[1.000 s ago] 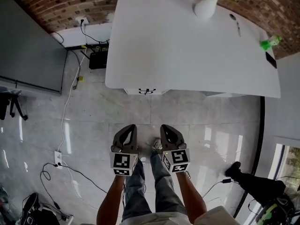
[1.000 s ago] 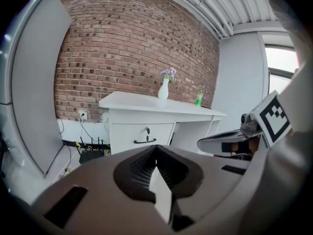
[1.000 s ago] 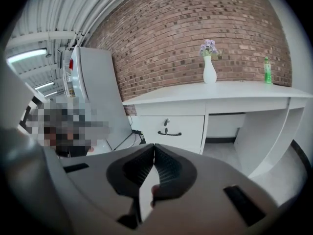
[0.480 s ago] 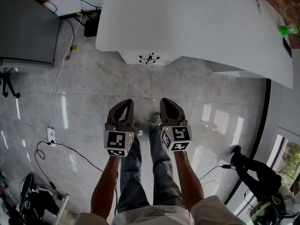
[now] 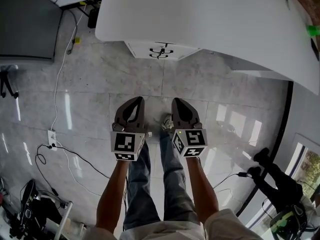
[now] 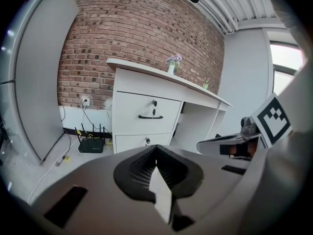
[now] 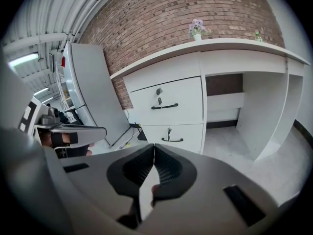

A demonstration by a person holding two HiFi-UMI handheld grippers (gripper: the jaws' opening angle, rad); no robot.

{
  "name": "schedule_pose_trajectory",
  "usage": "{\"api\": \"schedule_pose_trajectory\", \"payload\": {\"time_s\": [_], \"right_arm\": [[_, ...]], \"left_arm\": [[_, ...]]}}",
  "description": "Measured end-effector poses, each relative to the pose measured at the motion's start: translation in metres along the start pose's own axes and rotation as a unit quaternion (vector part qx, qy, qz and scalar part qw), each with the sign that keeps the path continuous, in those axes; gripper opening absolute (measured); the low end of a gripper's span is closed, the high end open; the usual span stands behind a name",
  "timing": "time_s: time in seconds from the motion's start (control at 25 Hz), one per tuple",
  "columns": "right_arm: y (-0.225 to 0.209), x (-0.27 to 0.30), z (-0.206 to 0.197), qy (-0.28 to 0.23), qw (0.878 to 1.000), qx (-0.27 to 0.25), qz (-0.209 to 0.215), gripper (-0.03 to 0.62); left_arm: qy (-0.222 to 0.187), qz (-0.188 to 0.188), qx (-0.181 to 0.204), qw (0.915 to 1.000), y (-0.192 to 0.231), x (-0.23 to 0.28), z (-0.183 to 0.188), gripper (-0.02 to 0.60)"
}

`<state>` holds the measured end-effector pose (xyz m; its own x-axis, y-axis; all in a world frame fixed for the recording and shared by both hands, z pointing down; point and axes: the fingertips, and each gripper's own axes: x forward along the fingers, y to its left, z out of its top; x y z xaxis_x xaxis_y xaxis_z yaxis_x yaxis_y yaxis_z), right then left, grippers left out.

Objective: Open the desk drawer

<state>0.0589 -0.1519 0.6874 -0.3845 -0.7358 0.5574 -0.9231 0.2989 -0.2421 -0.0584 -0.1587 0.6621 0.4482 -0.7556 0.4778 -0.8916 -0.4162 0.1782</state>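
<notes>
The white desk (image 5: 210, 19) fills the top of the head view, and its drawer unit (image 5: 161, 50) shows below the front edge. In the left gripper view the upper drawer (image 6: 146, 112) has a dark bar handle (image 6: 150, 116) and a keyhole, with a lower drawer (image 6: 142, 142) beneath; both look closed. The right gripper view shows the same upper handle (image 7: 164, 105) and lower handle (image 7: 172, 140). My left gripper (image 5: 136, 101) and right gripper (image 5: 178, 102) hang side by side over the floor, well short of the desk. Both are shut and empty.
A tall grey panel (image 5: 27, 24) stands at the left, with a router (image 6: 91, 145) and cables by the wall. A cable (image 5: 60, 149) trails over the tiled floor. My legs (image 5: 150, 184) are below the grippers. Another person's shoes (image 5: 262, 156) show at right. A flower vase (image 6: 171, 66) sits on the desk.
Both grippers have sunk lower, still side by side and shut. In the head view the desk has slid toward the top edge and looks larger; the vase has left that view.
</notes>
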Motion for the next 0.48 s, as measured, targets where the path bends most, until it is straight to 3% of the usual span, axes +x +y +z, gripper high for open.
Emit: {"api": "schedule_pose_trajectory", "payload": {"time_s": [0.2,0.24,0.32,0.48], "right_arm": [[0.002,0.006,0.003,-0.015,1.000,0.011,0.008,0.020],[0.002,0.008,0.004,-0.020,1.000,0.014,0.009,0.034],[0.001,0.012,0.008,-0.026,0.999,0.023,0.009,0.146],[0.004,0.020,0.008,-0.021,0.999,0.031,0.015,0.153]], "left_arm": [[0.004,-0.005,0.000,1.0000,0.002,0.002,-0.003,0.012],[0.004,-0.006,0.002,1.0000,0.001,0.002,-0.003,0.012],[0.003,-0.007,0.004,1.0000,0.002,0.003,-0.001,0.012],[0.003,-0.008,0.002,1.0000,0.007,0.006,0.002,0.012]]}}
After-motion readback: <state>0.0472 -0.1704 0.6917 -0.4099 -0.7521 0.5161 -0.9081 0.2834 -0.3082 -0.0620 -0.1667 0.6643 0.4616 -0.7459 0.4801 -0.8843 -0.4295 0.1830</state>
